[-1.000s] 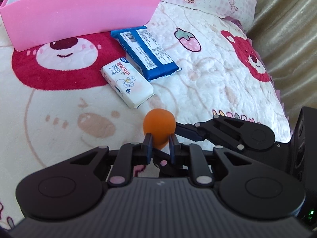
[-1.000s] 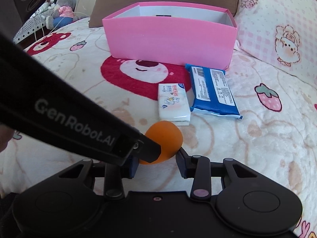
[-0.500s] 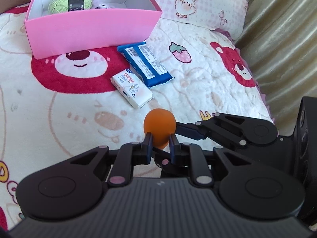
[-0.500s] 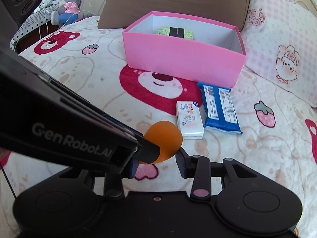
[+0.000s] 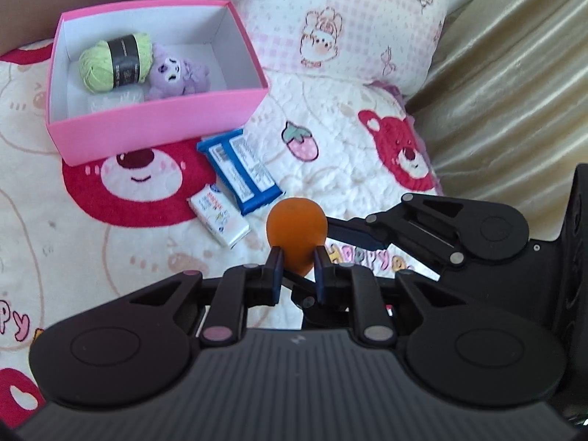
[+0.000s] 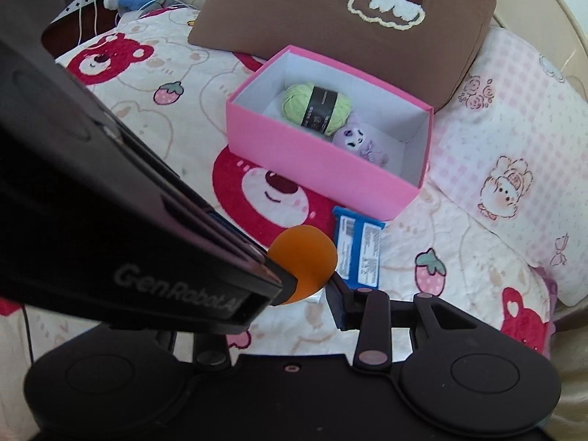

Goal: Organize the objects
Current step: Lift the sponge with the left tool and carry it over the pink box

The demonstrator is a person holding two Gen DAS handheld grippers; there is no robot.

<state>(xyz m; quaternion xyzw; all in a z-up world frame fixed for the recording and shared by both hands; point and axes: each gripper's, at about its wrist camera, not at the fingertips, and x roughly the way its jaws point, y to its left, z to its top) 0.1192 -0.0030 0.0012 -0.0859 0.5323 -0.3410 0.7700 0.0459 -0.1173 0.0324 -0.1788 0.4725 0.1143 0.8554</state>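
"GenRobot.AI": white lettering on side of left gripper body (image 6: 176,286) | "HAPPY": coloured letters printed on bedspread (image 5: 367,257), partly covered | blue packet (image 5: 240,174): barcode and white label panels, print illegible | small white pack (image 5: 218,220): print illegible

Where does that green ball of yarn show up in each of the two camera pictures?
Left wrist view: the green yarn lies upper left, inside the pink box, beside the purple plush toy.
Right wrist view: it sits just above centre, again in the box beside the toy.
Shared landmark: the orange ball, low in the middle of both views.
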